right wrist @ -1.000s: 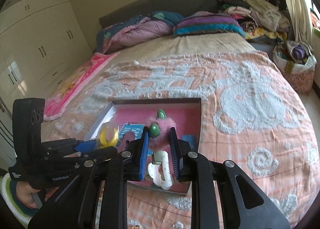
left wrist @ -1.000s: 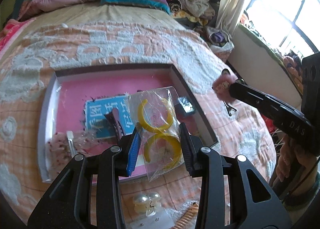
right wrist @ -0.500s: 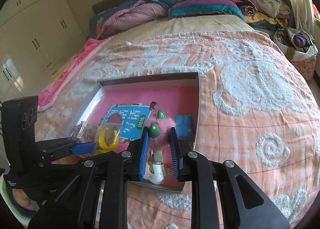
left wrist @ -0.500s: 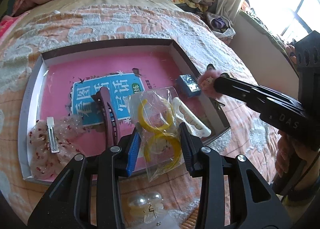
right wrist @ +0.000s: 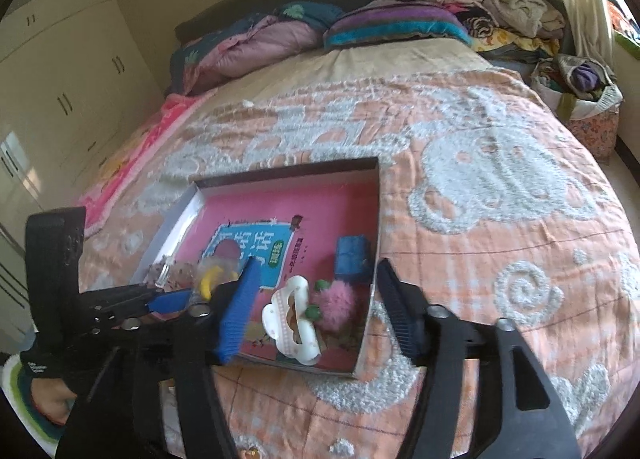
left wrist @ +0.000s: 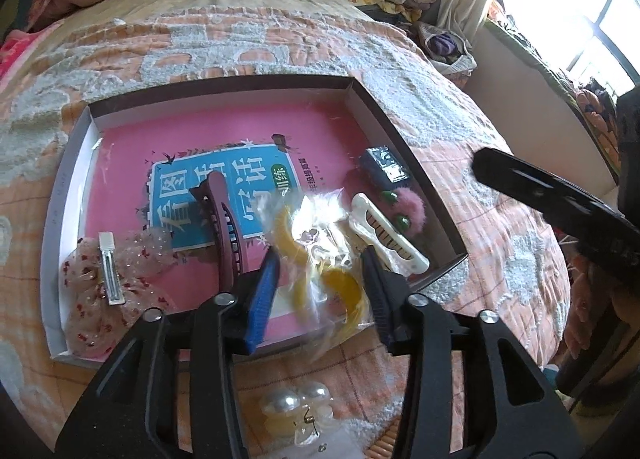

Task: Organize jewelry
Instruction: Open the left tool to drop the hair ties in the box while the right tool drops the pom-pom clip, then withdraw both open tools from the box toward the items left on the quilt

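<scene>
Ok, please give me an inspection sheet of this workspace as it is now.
Surface: bedspread, orange with white tufting.
Job's things: box holds burgundy clip, white clip, pink fluffy clip, blue item, dotted bow.
Clutter: pearl clip outside the box.
Grippers: left gripper open around bag of yellow hoops; right gripper open, empty.
Cables: nothing seen.
Surroundings: pillows, wardrobe, window.
</scene>
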A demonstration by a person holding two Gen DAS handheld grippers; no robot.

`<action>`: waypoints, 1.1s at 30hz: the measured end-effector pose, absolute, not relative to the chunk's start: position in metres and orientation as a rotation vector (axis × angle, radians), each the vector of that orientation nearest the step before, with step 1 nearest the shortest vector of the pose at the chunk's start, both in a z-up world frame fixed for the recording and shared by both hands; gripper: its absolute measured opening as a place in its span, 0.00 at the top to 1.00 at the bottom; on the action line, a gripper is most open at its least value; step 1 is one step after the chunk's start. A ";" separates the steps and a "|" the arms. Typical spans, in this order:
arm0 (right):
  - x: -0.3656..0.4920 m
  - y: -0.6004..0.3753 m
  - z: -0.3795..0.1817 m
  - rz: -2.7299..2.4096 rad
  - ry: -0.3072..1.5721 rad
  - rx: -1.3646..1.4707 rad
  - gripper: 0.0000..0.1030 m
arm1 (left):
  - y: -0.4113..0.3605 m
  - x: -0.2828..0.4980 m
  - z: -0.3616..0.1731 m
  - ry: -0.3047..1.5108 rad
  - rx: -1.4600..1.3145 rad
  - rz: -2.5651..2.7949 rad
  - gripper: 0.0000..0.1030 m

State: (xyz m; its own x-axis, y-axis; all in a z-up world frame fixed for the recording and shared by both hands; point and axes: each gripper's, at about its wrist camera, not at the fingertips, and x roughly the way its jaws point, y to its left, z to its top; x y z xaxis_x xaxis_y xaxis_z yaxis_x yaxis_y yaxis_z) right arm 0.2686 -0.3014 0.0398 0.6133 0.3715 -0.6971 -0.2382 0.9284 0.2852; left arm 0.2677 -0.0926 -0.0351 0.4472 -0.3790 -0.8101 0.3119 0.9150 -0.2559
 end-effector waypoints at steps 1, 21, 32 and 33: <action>0.265 -0.305 0.043 0.345 0.829 0.178 0.29 | -0.092 0.267 -0.033 1.017 -0.072 -0.424 0.55; 0.209 -0.321 0.110 0.340 0.671 0.201 0.10 | -0.066 0.234 0.033 0.893 -0.067 -0.307 0.09; 0.173 -0.315 0.142 0.363 0.608 0.178 0.07 | -0.049 0.203 0.061 0.834 -0.080 -0.275 0.09; 0.169 -0.314 0.144 0.365 0.602 0.176 0.07 | -0.048 0.201 0.062 0.831 -0.081 -0.272 0.09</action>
